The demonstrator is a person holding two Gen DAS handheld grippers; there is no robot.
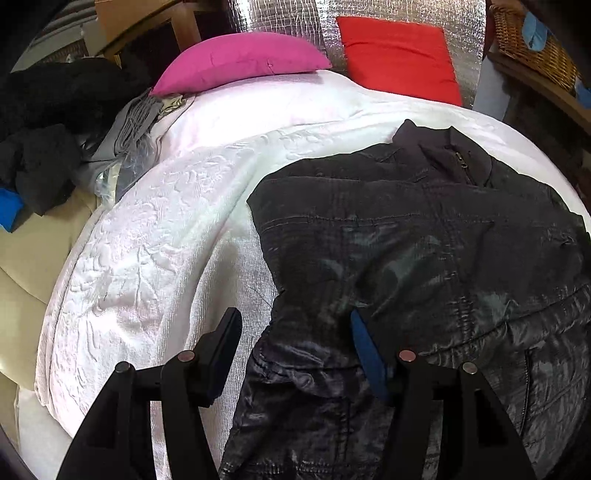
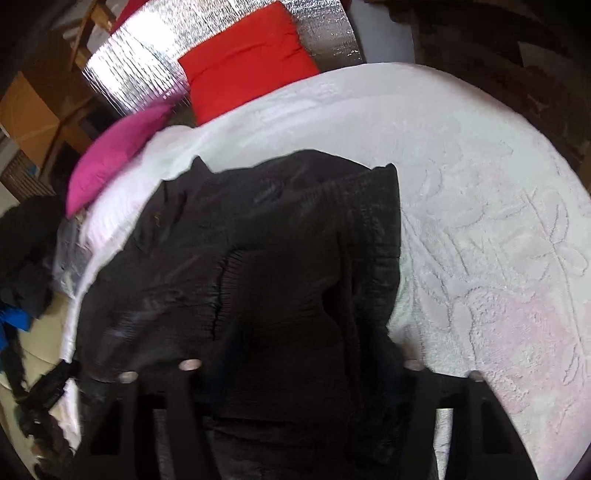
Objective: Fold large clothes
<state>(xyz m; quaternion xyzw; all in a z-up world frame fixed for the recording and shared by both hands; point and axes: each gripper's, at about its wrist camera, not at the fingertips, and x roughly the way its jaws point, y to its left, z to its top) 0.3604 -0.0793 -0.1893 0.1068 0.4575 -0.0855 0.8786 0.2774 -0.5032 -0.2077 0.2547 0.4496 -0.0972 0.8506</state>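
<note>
The black jacket (image 1: 424,236) lies crumpled on the bed (image 1: 177,206), collar toward the pillows, its shiny quilted body spread over the right half of the white cover in the left wrist view. The left gripper (image 1: 295,328) has its fingers apart, one over bare cover, the blue-padded one (image 1: 364,347) touching the jacket's near fold. In the right wrist view the jacket (image 2: 280,266) fills the middle, a ribbed hem edge turned up toward the far side; the right gripper (image 2: 299,363) is buried in dark cloth and blur, so I cannot tell whether its fingers are apart or clamped. Bare embossed cover lies to the jacket's left in the left view and to its right (image 2: 498,240) in the right view. At the head sit a pink pillow (image 1: 240,61) and a red pillow (image 1: 399,55) against a silver foil panel (image 1: 280,16). Dark clothes (image 1: 44,122) are heaped beside the bed's left edge, and a wicker basket (image 1: 532,44) sits on a shelf at right
</note>
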